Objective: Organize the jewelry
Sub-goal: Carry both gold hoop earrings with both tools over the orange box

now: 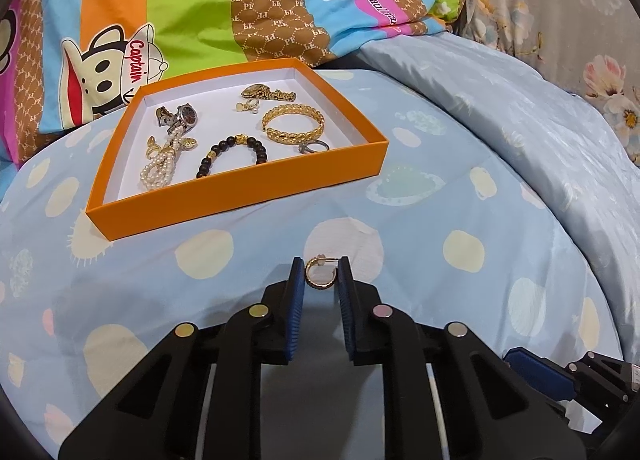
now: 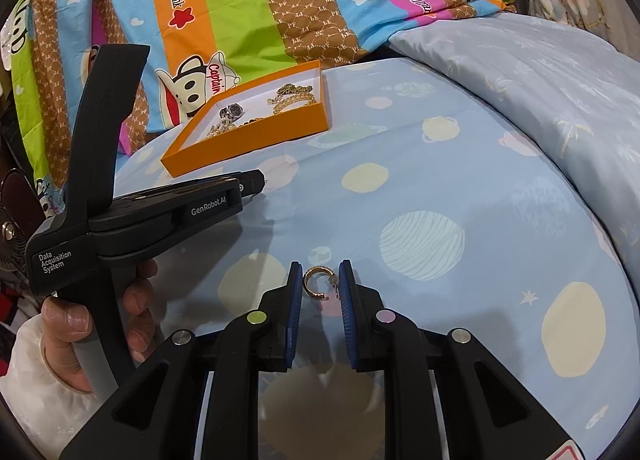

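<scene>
An orange box [image 1: 240, 196] lies on the blue bed cover and holds watches, a gold bangle [image 1: 292, 122], a dark bead bracelet [image 1: 234, 154], pearls [image 1: 160, 168] and a ring [image 1: 314, 147]. My left gripper [image 1: 320, 280] has a small gold hoop earring [image 1: 318, 275] between its blue pads, post against the right pad. My right gripper [image 2: 320, 284] has a second gold hoop earring [image 2: 316, 283] between its pads, post against the right pad. The box also shows in the right wrist view [image 2: 248, 140], far left.
A bright striped cartoon pillow [image 1: 192, 12] lies behind the box. A pale blue quilt [image 1: 540, 132] is bunched at the right. In the right wrist view the left gripper's body [image 2: 132, 216] and the hand holding it fill the left side.
</scene>
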`<state>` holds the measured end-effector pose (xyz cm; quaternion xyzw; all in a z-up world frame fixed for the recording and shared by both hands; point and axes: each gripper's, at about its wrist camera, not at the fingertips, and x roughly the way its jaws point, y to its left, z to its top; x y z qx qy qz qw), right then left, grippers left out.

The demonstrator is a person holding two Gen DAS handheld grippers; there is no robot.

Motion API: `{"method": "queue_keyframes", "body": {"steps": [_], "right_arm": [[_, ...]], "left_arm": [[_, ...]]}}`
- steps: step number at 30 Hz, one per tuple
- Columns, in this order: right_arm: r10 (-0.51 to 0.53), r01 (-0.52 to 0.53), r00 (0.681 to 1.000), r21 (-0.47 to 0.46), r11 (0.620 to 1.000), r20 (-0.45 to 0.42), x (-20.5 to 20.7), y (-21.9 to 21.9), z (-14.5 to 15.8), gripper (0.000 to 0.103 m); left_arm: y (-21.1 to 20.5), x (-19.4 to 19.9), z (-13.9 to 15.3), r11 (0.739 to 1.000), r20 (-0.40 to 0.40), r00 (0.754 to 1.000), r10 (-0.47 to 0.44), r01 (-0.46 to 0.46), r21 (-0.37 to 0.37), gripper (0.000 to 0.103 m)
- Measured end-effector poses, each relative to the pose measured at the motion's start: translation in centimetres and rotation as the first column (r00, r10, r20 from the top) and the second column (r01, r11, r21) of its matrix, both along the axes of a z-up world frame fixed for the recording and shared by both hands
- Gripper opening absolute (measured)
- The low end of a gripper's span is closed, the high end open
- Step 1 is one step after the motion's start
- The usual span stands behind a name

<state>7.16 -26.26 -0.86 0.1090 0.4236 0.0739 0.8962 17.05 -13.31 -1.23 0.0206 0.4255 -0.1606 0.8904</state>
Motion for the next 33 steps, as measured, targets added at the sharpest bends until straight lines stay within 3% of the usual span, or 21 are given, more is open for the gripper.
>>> {"method": "queue_keyframes", "body": {"steps": [13, 33], "right_arm": [[0.001, -0.001, 1.000, 0.002, 1.000, 0.000, 0.0, 0.1, 0.0, 0.017], [-0.016, 0.016, 1.000, -0.005, 1.000, -0.003, -0.1, 0.1, 0.2, 0.017]], "left_arm": [[1.5, -1.1, 0.4, 0.999, 0.021, 1.000, 0.018, -0.017, -0.041, 0.016], [8.4, -8.4, 0.5, 0.991, 0.007, 0.995, 0.096, -0.095, -0.095, 0.016]]}}
